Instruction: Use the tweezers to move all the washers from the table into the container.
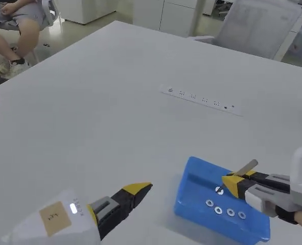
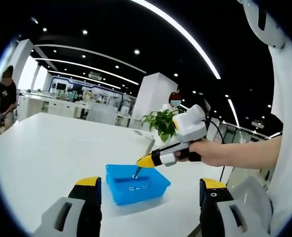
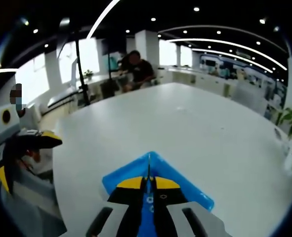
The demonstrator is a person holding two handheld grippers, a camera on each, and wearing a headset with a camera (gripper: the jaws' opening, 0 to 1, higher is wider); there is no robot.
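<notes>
Washers (image 1: 218, 210) — small flat metal rings — lie inside the blue rectangular plastic container (image 1: 185, 194) on the smooth white table (image 1: 115, 117); right gripper (image 1: 231, 185) pinches thin metal tweezers (image 1: 248, 166), tips down in the container; left gripper (image 1: 143, 189) empty, jaws spread wide, near the container.
</notes>
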